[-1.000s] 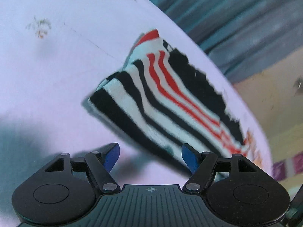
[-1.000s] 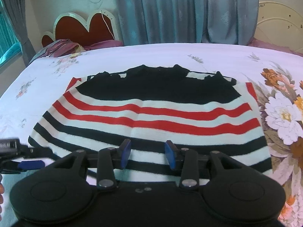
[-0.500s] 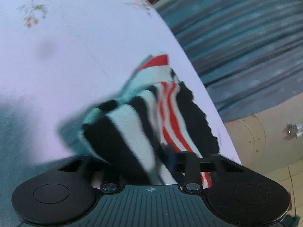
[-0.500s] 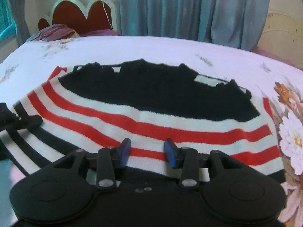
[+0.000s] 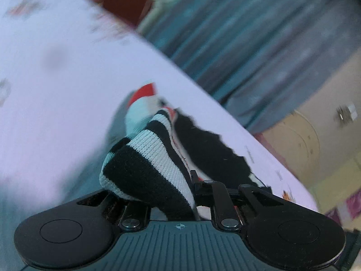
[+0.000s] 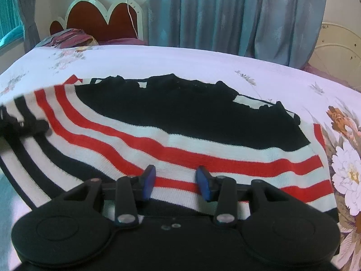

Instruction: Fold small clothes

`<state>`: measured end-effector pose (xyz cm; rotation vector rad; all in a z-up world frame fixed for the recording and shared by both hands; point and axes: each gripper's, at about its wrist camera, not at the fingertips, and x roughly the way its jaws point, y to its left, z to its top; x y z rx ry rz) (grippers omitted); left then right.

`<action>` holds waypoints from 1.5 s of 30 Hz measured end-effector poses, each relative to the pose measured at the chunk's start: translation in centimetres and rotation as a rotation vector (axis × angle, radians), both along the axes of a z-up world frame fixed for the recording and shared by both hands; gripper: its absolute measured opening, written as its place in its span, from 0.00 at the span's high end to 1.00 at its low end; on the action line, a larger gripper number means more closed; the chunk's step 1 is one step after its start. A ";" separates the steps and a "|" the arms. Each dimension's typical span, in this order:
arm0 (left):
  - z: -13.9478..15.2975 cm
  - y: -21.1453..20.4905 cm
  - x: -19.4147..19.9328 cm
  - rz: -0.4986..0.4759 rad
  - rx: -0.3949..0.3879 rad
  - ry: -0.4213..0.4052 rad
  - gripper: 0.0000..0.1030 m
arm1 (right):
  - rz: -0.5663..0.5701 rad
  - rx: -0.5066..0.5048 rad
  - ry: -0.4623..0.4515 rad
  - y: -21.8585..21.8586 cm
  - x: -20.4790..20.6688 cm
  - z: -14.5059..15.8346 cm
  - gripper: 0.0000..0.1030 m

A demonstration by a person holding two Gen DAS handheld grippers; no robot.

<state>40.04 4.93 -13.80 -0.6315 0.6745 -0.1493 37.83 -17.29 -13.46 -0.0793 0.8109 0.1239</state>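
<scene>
You are closing your left gripper (image 5: 168, 199) on the striped sweater's (image 6: 180, 140) corner, your right gripper (image 6: 176, 181) hovering apart, so next carry that corner across.

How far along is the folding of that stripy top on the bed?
Barely begun. The striped top lies mostly spread flat on the bedsheet, no finished fold showing. In hand: the left gripper is closing on a bunched corner of it and lifting; the right gripper hovers open over the near hem. Every fold remains.
</scene>
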 end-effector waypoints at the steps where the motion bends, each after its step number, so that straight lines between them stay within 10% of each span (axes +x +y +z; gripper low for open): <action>1: 0.9 -0.6 0.2 -0.028 0.032 -0.026 0.86 | -0.001 0.004 0.000 -0.1 0.0 0.1 0.61; 11: 7.9 -12.4 2.3 -0.416 0.272 -0.233 0.86 | -0.189 0.146 -0.033 -7.5 -2.2 2.3 0.60; 18: 4.1 -22.3 -0.3 -0.706 0.477 -0.181 0.83 | -0.406 0.191 -0.050 -16.2 -5.8 3.5 0.60; 21: 3.3 -23.5 -2.9 -0.738 0.590 -0.258 0.66 | -0.461 0.229 -0.059 -18.9 -7.0 4.1 0.58; 24: 4.6 -22.9 -4.3 -0.776 0.530 -0.254 0.36 | -0.463 0.301 -0.073 -20.3 -7.6 4.6 0.49; 30: 7.2 -18.8 -6.7 -0.766 0.431 -0.258 0.36 | -0.375 0.487 -0.048 -19.9 -5.6 5.3 0.42; 37: 9.3 -11.6 -6.2 -0.541 0.409 -0.235 0.36 | -0.294 0.602 0.106 -17.9 -1.0 2.7 0.35; 45: 6.7 -7.9 -1.7 -0.372 0.376 -0.107 0.36 | -0.254 0.496 0.084 -16.1 -0.1 2.4 0.77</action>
